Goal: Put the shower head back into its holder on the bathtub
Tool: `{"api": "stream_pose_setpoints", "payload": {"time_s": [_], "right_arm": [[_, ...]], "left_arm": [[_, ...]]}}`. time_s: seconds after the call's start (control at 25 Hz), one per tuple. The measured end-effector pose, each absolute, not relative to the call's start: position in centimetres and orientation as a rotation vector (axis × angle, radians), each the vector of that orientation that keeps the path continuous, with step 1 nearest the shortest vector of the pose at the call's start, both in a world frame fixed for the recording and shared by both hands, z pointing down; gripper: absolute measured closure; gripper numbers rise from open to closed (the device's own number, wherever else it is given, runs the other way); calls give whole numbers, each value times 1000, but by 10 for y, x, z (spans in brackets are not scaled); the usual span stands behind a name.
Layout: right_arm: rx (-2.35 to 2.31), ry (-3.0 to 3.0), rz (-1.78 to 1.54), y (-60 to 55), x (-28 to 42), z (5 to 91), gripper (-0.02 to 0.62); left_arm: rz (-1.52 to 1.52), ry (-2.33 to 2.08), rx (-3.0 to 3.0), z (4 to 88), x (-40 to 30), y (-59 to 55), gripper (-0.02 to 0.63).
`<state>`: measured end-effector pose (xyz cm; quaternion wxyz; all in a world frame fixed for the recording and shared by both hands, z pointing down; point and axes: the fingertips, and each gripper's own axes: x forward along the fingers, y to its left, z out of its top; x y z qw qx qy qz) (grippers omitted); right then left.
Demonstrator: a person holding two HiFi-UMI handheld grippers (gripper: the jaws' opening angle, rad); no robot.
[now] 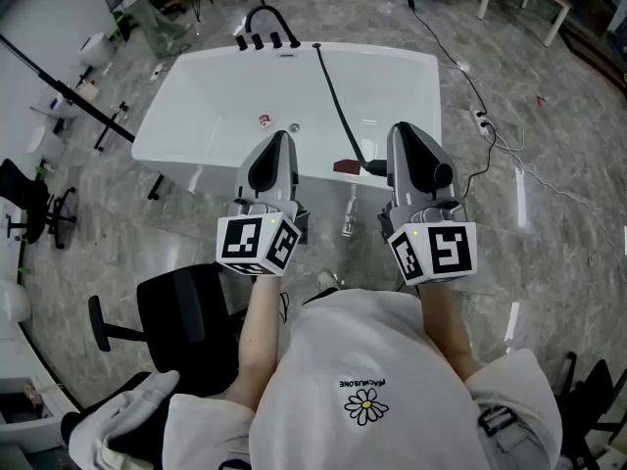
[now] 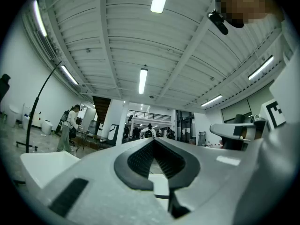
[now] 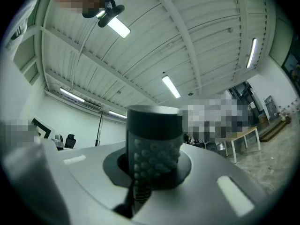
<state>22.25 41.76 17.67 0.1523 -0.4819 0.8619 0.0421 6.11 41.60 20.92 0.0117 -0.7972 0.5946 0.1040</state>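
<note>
While my right gripper (image 3: 151, 170) clamps its jaws on the dark, nubbed shower head (image 3: 154, 142), my left gripper (image 2: 154, 159) has its jaws pressed together with nothing between them. I hold both above the near rim of the white bathtub (image 1: 167, 125). The black hose (image 1: 338, 106) runs from the far rim, beside the black tap fittings (image 1: 263, 35), across to my right gripper.

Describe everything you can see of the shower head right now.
The shower head is a dark, matte cylinder with a flat top and rows of round nubs down its side. It is clamped in the right gripper, its top end free. Its black hose trails across the white bathtub to the far rim.
</note>
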Motion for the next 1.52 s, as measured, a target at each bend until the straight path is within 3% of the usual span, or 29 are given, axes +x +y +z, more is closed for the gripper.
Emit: {"api": "stream_pose_setpoints", "payload": {"time_s": [0.84, 1.52], "right_arm": [[-1253, 2447, 46, 396, 220, 151, 572], [-1393, 2389, 196, 189, 110, 124, 574]], "left_arm": [[160, 1936, -2522, 253, 52, 408, 606], [168, 1740, -2757, 286, -39, 187, 606]]}}
